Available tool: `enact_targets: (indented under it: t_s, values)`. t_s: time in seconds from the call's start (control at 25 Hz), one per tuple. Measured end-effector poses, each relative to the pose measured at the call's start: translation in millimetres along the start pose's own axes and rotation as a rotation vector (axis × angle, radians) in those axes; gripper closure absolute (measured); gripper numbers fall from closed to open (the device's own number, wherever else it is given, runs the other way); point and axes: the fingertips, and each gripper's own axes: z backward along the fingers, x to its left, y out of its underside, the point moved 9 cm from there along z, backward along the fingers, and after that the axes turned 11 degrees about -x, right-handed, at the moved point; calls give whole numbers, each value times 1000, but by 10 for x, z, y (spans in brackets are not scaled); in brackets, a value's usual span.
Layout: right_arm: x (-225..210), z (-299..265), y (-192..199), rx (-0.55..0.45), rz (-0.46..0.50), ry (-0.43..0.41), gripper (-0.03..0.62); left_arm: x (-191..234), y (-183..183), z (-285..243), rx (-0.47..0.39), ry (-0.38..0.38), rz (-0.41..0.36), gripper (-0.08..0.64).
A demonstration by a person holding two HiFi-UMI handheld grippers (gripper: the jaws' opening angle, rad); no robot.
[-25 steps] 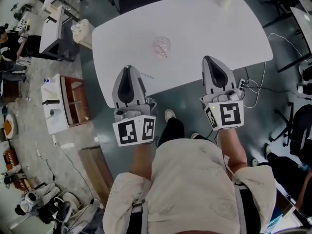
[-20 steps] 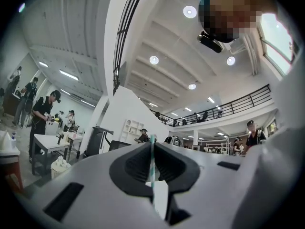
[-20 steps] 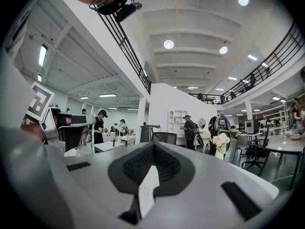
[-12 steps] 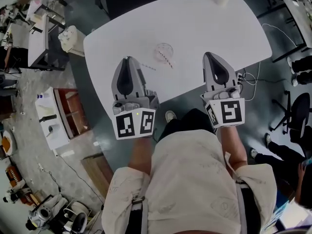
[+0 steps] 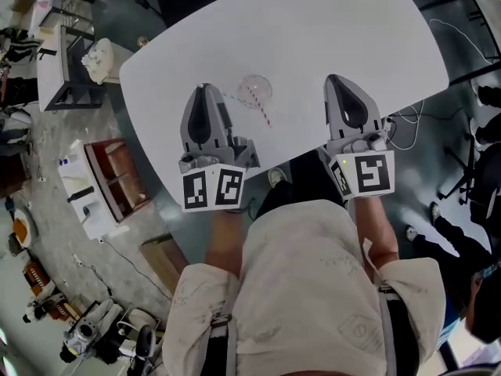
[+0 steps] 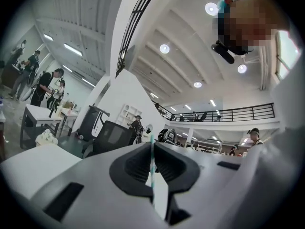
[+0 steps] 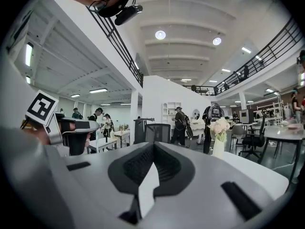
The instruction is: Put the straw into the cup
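Note:
A clear plastic cup (image 5: 254, 89) stands on the white table (image 5: 313, 30), with a red-striped straw (image 5: 264, 111) leaning out of it toward me. My left gripper (image 5: 205, 89) hovers just left of the cup. It is shut on a thin teal-and-white striped straw (image 6: 151, 157), which stands upright between the jaws in the left gripper view. My right gripper (image 5: 338, 80) hangs over the table's near right part, well right of the cup. Its jaws are shut with nothing between them (image 7: 152, 146). Neither gripper view shows the cup.
A white vase of pale flowers (image 7: 219, 138) stands at the table's far end. Black office chairs (image 7: 157, 133) sit behind the table, and people walk beyond them. Cables (image 5: 407, 135) hang off the table's right edge. Left of the table, low shelving (image 5: 106, 180) stands on the floor.
Both grippers have moved forward from the near edge to over the table. The left one, still with its straw, has closed in on the cup's left side.

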Motion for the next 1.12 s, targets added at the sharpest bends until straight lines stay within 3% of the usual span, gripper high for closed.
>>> enact_targets:
  t_s: [0.44,1.12]
  values:
    - [-611,-392,476,68,-54,-24,591,-15,796,-403,105,-83,21,537]
    - [-724,-745,952,140,-101,-68,591,351,1536,-450,241,-196,67,537]
